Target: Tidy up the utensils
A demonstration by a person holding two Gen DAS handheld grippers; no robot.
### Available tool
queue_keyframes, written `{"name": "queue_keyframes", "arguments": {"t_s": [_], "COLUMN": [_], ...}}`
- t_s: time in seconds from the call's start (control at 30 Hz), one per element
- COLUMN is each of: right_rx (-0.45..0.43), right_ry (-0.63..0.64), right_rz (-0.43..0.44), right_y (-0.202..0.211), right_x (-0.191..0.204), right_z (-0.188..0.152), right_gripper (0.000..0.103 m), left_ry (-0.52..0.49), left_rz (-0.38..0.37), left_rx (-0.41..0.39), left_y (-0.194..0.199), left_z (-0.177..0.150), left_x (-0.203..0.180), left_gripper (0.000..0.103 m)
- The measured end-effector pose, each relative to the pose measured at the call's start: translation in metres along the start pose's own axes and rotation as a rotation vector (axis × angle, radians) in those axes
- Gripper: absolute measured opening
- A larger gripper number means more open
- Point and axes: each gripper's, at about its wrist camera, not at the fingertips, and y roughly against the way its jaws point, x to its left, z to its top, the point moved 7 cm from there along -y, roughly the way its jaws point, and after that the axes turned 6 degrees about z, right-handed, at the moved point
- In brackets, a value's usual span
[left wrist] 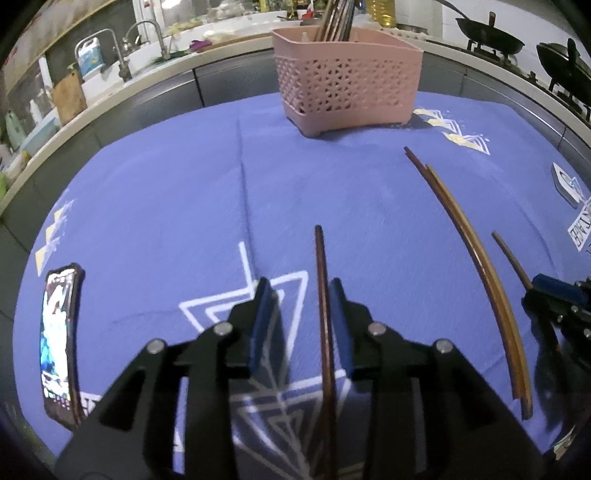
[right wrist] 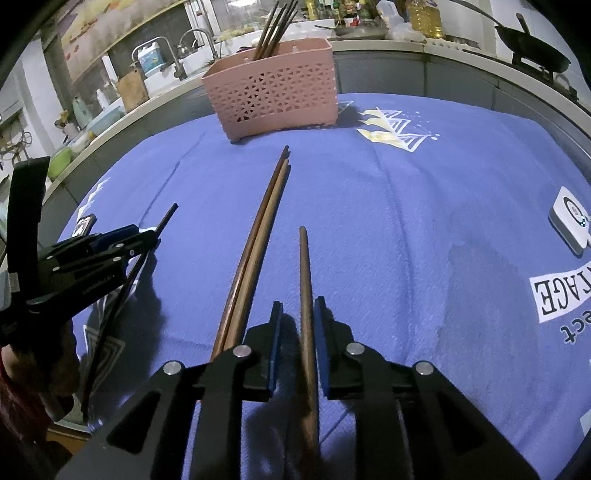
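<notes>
A pink perforated utensil basket (left wrist: 347, 79) (right wrist: 275, 88) stands at the far side of the blue cloth, with several dark chopsticks upright in it. My left gripper (left wrist: 298, 284) is open; a dark chopstick (left wrist: 324, 314) lies between its fingers, close to the right one. My right gripper (right wrist: 298, 304) is open around a brown chopstick (right wrist: 306, 295), with gaps on both sides. A pair of brown chopsticks (left wrist: 476, 258) (right wrist: 258, 240) lies on the cloth between the two grippers. The left gripper also shows in the right wrist view (right wrist: 110, 243).
A phone (left wrist: 61, 339) lies at the cloth's left edge. A small white device (right wrist: 570, 219) lies at the right edge. A counter with a sink, bottles and woks (left wrist: 491, 33) runs behind the table.
</notes>
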Motion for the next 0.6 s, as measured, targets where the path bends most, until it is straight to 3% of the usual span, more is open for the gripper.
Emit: {"name": "queue_keyframes", "arguments": {"t_s": [0.27, 0.53, 0.6], "right_rx": [-0.008, -0.015, -0.016], "right_ry": [0.005, 0.014, 0.016], "right_rz": [0.007, -0.001, -0.003], "right_y": [0.001, 0.000, 0.000], "right_x": [0.003, 0.002, 0.001], "right_z": [-0.001, -0.002, -0.002], "right_gripper": [0.022, 0.022, 0.022], "left_ry": [-0.016, 0.016, 0.027], "left_rz": [0.033, 0.059, 0.070], "left_rx": [-0.018, -0.021, -0.019], "left_y": [0.002, -0.001, -0.003], "left_z": [-0.002, -0.003, -0.004], "left_x": [-0.002, 0.009, 0.014], "left_gripper": [0.035, 0.059, 0.071]}}
